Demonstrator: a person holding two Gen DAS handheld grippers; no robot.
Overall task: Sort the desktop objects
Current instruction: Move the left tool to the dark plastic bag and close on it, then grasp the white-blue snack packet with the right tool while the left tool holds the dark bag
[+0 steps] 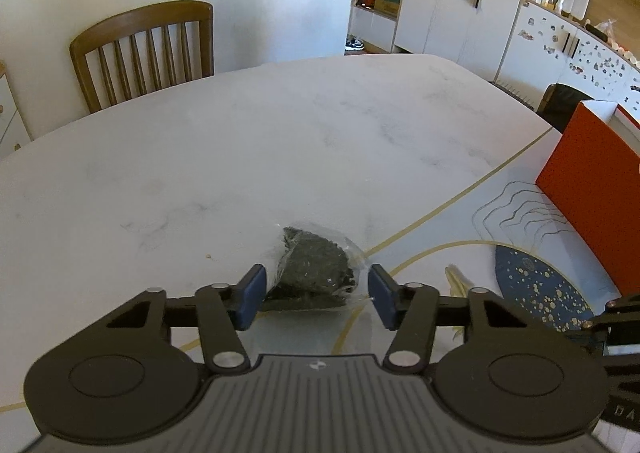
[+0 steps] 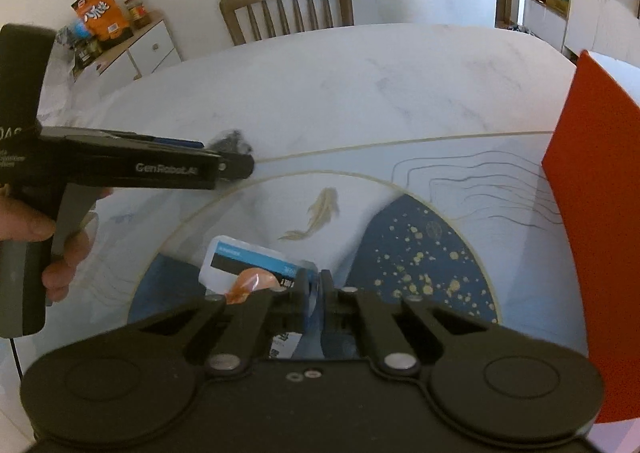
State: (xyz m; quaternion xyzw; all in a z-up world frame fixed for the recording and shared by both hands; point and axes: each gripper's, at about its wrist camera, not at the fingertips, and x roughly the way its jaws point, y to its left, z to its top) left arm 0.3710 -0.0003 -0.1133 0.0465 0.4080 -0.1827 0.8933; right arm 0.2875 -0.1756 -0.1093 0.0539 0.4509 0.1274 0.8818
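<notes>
Left gripper (image 1: pixel 316 295) gapes around dark bagged item (image 1: pixel 314 273); right gripper (image 2: pixel 315 291) pinches white packet (image 2: pixel 244 265).

The left gripper (image 1: pixel 316 295) holds its jaws wide apart around a dark lump in clear plastic wrap (image 1: pixel 314 271) on the white marble bench (image 1: pixel 280 133).

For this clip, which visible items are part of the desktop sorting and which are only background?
Part of the job:
- dark bagged item, between the open left tool
- white and blue packet, clamped in the right tool
- red box, probably the bin

Background:
- wooden chair
- white cabinets
- orange snack bag
</notes>
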